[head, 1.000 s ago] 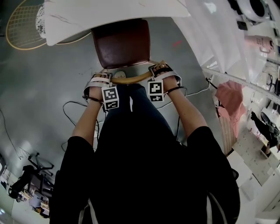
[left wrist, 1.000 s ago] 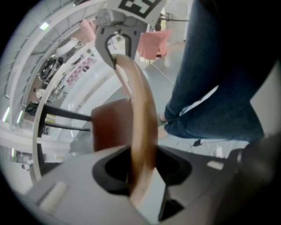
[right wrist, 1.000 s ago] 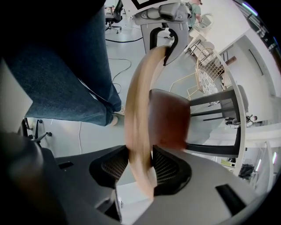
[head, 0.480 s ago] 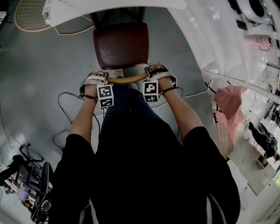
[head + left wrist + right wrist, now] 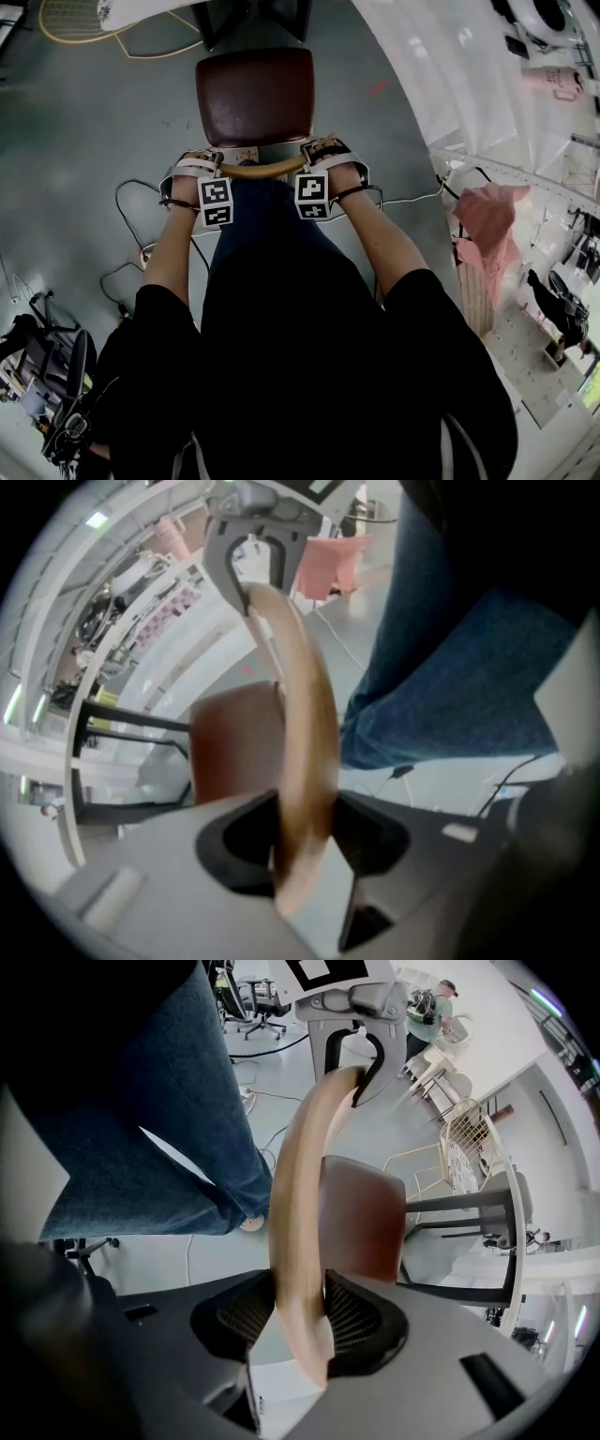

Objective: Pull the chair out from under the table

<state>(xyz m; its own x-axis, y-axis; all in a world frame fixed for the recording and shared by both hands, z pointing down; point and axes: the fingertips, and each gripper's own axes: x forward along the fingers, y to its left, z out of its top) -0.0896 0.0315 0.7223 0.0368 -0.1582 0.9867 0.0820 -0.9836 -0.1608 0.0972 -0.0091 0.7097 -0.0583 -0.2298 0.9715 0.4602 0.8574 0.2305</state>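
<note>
Wooden top rail (image 5: 261, 170) of the chair (image 5: 255, 97) sits pinched inside left gripper (image 5: 210, 159) and right gripper (image 5: 315, 150) alike.

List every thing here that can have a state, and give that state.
chair, upright, seat clear of the table.
backrest rail, gripped near both ends.
left gripper, shut on the backrest rail.
right gripper, shut on the backrest rail.

Grey glossy floor (image 5: 75, 122), black cables (image 5: 118, 199) trailing, pink cloth (image 5: 492, 225) at right
</note>
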